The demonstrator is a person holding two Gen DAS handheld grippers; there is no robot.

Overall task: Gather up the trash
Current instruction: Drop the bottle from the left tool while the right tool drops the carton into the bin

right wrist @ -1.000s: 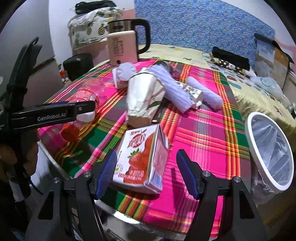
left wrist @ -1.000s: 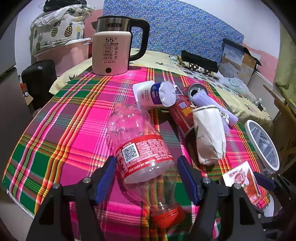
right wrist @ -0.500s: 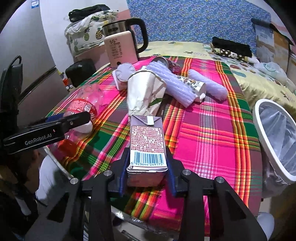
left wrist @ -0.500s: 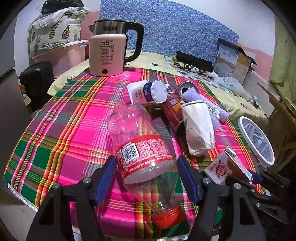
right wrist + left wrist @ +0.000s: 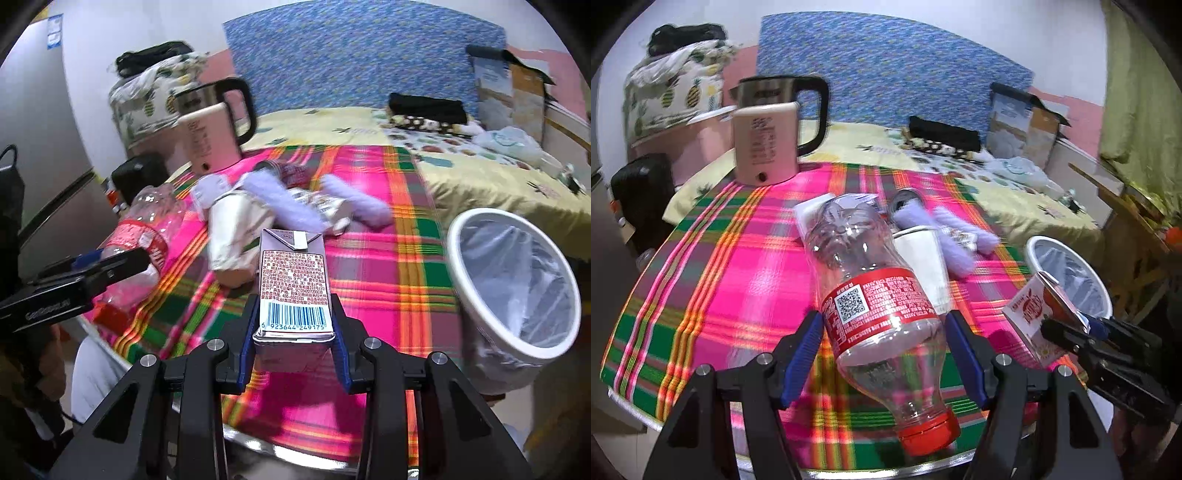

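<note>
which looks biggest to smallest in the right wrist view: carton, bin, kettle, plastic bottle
1. bin
2. carton, though it sits right at the camera, in the right gripper, so it looks inflated
3. kettle and plastic bottle look alike, so I can't rank them.

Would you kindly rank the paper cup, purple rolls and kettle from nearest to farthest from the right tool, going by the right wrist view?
1. Paper cup, lying just ahead-left of the right tool.
2. Purple rolls, mid-table behind the cup.
3. Kettle, at the table's far left edge.
</note>
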